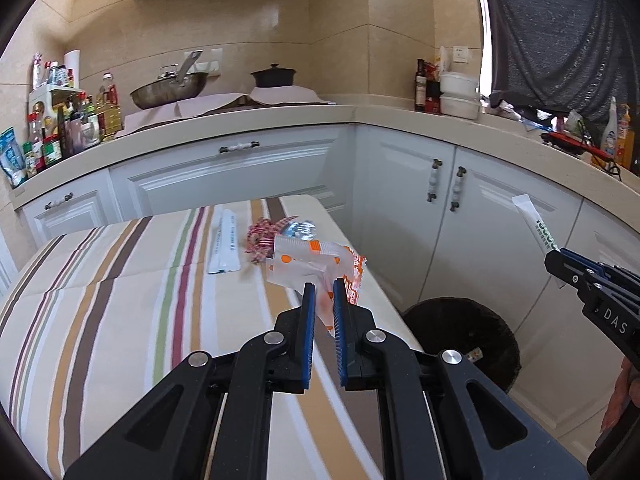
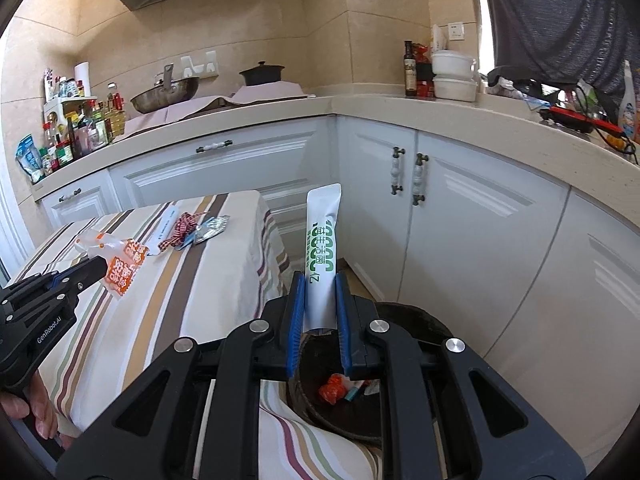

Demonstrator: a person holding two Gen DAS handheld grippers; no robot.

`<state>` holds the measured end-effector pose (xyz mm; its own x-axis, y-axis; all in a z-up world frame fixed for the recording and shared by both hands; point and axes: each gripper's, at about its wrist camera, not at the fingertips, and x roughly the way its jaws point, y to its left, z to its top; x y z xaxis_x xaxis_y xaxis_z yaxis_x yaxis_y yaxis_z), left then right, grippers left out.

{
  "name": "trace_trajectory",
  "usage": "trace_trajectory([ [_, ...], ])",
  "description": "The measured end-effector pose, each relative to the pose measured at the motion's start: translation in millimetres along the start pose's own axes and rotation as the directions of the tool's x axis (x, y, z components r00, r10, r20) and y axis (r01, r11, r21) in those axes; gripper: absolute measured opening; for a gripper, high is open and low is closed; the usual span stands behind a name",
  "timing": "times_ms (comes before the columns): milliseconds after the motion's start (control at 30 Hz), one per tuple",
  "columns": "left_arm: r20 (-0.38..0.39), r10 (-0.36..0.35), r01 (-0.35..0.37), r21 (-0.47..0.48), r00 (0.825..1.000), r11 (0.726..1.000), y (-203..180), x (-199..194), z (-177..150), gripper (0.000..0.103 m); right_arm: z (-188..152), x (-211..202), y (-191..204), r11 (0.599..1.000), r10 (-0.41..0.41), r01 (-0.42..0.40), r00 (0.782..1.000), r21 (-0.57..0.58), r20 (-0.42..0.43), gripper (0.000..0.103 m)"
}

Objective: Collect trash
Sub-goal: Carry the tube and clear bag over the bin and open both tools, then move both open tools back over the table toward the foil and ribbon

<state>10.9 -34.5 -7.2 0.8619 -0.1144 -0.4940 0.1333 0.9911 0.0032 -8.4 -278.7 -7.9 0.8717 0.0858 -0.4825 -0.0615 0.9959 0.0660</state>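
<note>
Right gripper (image 2: 318,300): closed on white sachet (image 2: 322,256), centre of frame, above dark bin (image 2: 404,320).
Left gripper (image 1: 323,292): jaws narrow, pinching orange wrapper (image 1: 312,260) over striped table (image 1: 120,300).
Handling: both seemed light, thin, slippery; best held at flat edge.

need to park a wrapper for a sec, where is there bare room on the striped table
The near and left stretch of the striped tablecloth is bare, bordered by the long white packet. The far right corner is crowded: red checked ribbon, foil blister pack, and the left gripper holding the orange wrapper above it.
</note>
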Motion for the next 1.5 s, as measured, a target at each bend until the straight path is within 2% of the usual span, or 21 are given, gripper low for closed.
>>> trace_trajectory([
  [300, -0.011, -0.080, 0.080, 0.031, 0.997, 0.996, -36.3, 6.8, 4.0, 0.010, -5.0, -6.6, -29.7, 0.998, -0.051, 0.051, 0.999, 0.036, 0.002, 0.015],
  [567, -0.011, -0.129, 0.129, 0.081, 0.992, 0.988, -77.5, 26.4, 7.4, 0.010, -8.9, 7.1, -56.0, 0.995, -0.079, 0.080, 0.997, 0.059, -0.014, 0.016],
  [733, -0.064, -0.162, 0.167, 0.089, 0.985, 0.982, -102.1, 51.8, 7.7, 0.010, -12.1, 19.3, -70.4, 0.993, -0.088, 0.090, 0.996, 0.074, -0.030, 0.016],
  [1000, -0.104, -0.163, 0.176, 0.134, 0.981, 0.975, -129.8, 81.6, 11.2, 0.012, -17.0, 48.3, -91.2, 0.990, -0.098, 0.104, 0.993, 0.098, -0.065, 0.016],
  [1200, -0.178, -0.166, 0.190, 0.124, 0.970, 0.974, -140.2, 112.9, 12.2, 0.013, -20.2, 75.7, -102.4, 0.987, -0.103, 0.114, 0.990, 0.111, -0.096, 0.019],
  [1267, -0.193, -0.170, 0.197, 0.131, 0.966, 0.972, -144.2, 119.9, 11.6, 0.016, -22.2, 85.2, -106.1, 0.987, -0.099, 0.113, 0.988, 0.117, -0.115, 0.022],
  [1300, -0.199, -0.169, 0.198, 0.136, 0.965, 0.971, -146.3, 123.4, 11.4, 0.017, -23.4, 89.6, -107.9, 0.986, -0.099, 0.113, 0.988, 0.121, -0.122, 0.026],
  [1367, -0.208, -0.172, 0.202, 0.136, 0.963, 0.970, -147.9, 128.3, 10.5, 0.032, -25.2, 95.0, -110.6, 0.984, -0.105, 0.122, 0.986, 0.130, -0.128, 0.036],
  [1400, -0.212, -0.175, 0.205, 0.131, 0.962, 0.970, -148.0, 129.8, 10.5, 0.036, -25.9, 96.7, -112.1, 0.983, -0.108, 0.126, 0.986, 0.134, -0.129, 0.039],
  [1500, -0.217, -0.178, 0.206, 0.114, 0.960, 0.972, -145.5, 132.4, 11.1, 0.040, -27.7, 98.4, -115.0, 0.981, -0.116, 0.135, 0.985, 0.141, -0.130, 0.041],
])
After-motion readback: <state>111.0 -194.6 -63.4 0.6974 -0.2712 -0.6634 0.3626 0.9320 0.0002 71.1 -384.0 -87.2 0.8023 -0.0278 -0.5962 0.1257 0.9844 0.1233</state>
